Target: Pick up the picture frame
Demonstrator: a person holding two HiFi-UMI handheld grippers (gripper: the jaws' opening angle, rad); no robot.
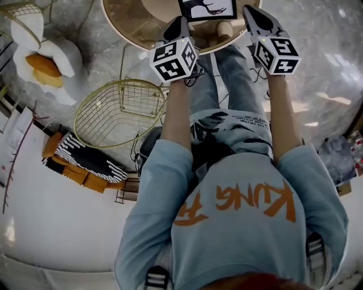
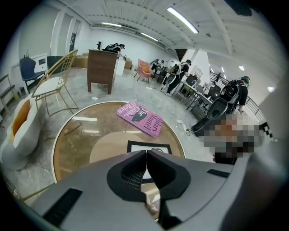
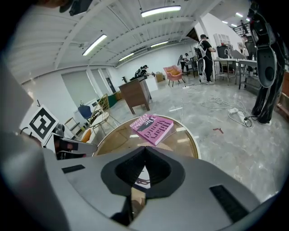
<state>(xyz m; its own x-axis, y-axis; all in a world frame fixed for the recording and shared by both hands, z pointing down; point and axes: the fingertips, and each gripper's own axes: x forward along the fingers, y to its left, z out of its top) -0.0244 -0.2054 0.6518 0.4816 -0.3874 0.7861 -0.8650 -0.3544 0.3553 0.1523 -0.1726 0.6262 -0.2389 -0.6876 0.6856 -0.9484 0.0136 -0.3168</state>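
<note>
Hovering either side of picture frame (image 1: 208, 8), nothing gripped yet
left gripper (image 1: 180, 24) and right gripper (image 1: 253, 14) jaws pressed together, empty; frame lies flat on round table (image 1: 127, 31), likely flanked for two-sided lift.

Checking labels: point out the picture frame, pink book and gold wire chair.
picture frame (image 2: 141, 147), left gripper view, white mat near top edge
pink book (image 2: 140, 118), left gripper view, cover centre
gold wire chair (image 1: 119, 113), head view, mesh seat

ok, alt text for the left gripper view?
Left gripper, jaws shut and empty, points down at a round table. A black picture frame lies flat just beyond its tips, with a pink book farther back on the table.
</note>
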